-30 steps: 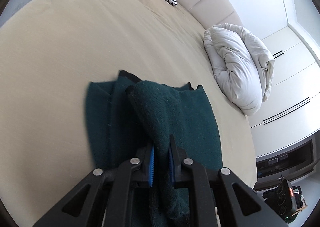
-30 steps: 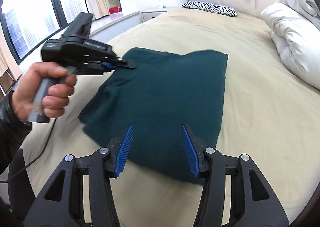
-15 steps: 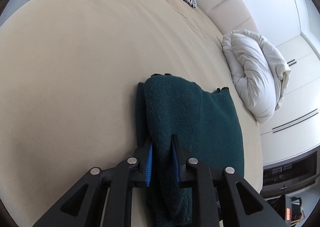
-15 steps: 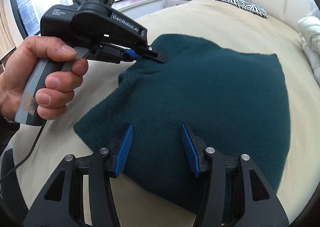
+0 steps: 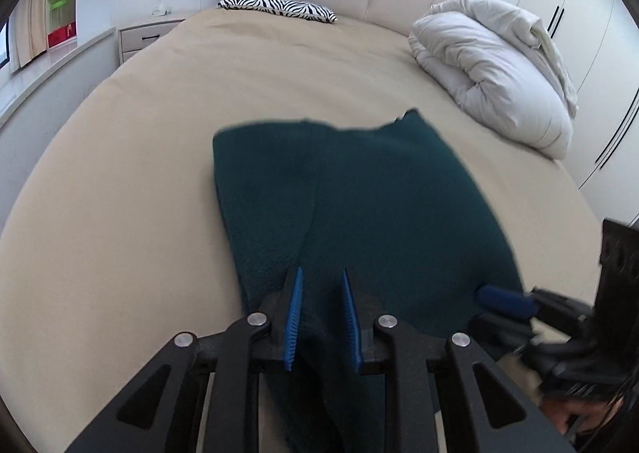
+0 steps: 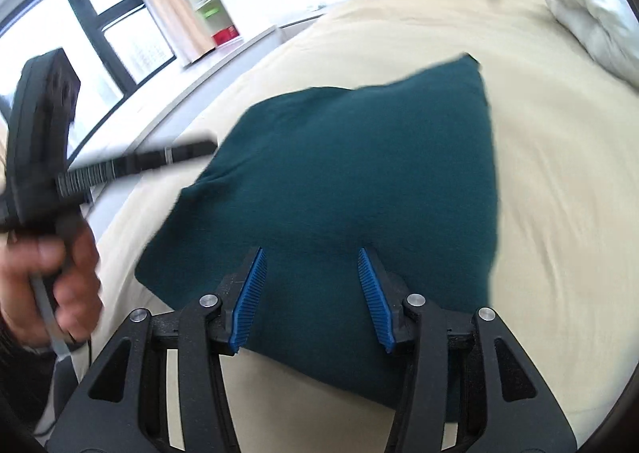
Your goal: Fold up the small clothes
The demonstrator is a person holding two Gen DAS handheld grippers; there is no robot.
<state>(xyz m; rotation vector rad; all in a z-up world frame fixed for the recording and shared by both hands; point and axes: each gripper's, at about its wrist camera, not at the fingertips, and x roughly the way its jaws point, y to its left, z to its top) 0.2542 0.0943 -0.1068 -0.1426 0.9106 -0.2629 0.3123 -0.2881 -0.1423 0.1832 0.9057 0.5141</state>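
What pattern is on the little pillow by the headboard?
Black and white zebra stripes on the pillow; the left wrist view shows it best.

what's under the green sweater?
The beige bed sheet shows all round the green sweater. The sweater looks folded over itself; its lower layers, and anything beneath them, are covered.

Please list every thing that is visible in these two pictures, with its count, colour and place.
dark green knitted garment: one, green, lying on the bed
beige bed: one, beige, fills both views
zebra-striped pillow: one, black and white, at the bed's head
bundled white duvet: one, white, bed's right side
wardrobe doors: several, white, right wall
window: one, dark-framed, left wall
left hand-held gripper: one, black with blue pads, gripping a garment fold, jaws just closing further
right hand-held gripper: one, black with blue pads, open over the garment's near edge
hand: one, on the left hand-held gripper's handle
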